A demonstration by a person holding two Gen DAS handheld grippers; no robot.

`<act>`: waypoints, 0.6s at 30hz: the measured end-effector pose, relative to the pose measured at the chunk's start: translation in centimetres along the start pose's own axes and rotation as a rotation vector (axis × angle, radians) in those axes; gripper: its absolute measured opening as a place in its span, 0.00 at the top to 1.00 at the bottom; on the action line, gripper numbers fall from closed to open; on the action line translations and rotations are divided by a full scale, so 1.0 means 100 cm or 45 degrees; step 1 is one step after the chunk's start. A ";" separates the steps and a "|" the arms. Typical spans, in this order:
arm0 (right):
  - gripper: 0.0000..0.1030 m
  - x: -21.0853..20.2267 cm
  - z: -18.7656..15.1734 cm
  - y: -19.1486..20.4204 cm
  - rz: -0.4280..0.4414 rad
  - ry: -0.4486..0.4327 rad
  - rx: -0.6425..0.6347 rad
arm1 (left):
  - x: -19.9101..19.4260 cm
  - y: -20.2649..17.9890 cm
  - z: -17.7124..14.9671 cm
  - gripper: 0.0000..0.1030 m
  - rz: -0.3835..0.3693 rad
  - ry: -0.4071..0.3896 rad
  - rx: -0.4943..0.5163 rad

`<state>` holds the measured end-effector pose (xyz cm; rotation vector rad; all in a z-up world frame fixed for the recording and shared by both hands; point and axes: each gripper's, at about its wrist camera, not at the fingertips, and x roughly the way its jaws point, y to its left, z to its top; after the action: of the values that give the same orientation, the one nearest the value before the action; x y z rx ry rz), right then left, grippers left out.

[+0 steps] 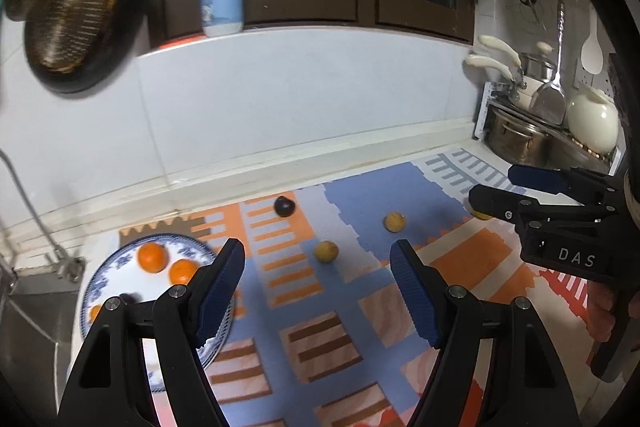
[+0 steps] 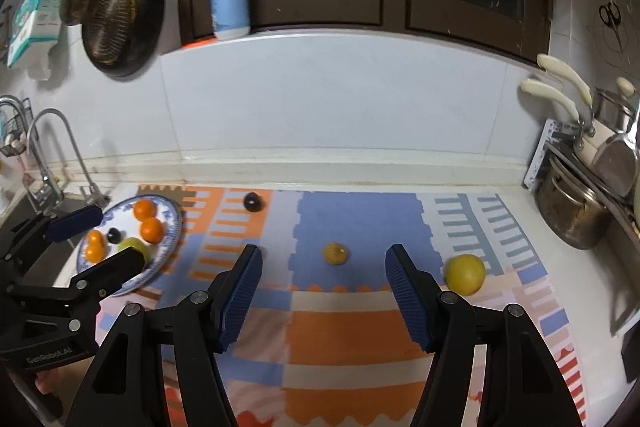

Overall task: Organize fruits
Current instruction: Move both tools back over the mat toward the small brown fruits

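A: What is sitting on the plate [image 2: 170, 227]?
B: Four oranges [image 2: 152, 229], one plum, one yellow fruit.
A: On the mat [image 2: 360, 219]?
B: Four loose fruits (spaced apart). Left gripper [image 1: 318, 291] and right gripper [image 2: 323, 291] are gaping empty.

Left tongs [image 1: 318, 259] and right tongs [image 2: 324, 265]: black plastic frames with triangular cut-outs, silver screws at the pivots, ribbed blue pads on the fingers. White lettering reads "DAS" on the right body, "GenRobot.AI" on the left.

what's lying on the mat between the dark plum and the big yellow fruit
One small brownish-yellow fruit lies between the dark plum and big yellow fruit, in the right wrist view.
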<state>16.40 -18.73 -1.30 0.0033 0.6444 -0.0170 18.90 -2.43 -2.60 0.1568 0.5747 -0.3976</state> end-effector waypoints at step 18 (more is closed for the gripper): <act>0.40 0.106 -0.010 -0.021 0.073 0.207 0.032 | 0.121 0.003 -0.011 0.37 -0.048 0.255 -0.046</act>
<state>24.22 -20.98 -8.49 0.0474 0.8061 0.0307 27.73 -5.70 -10.25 0.1517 0.7823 -0.4106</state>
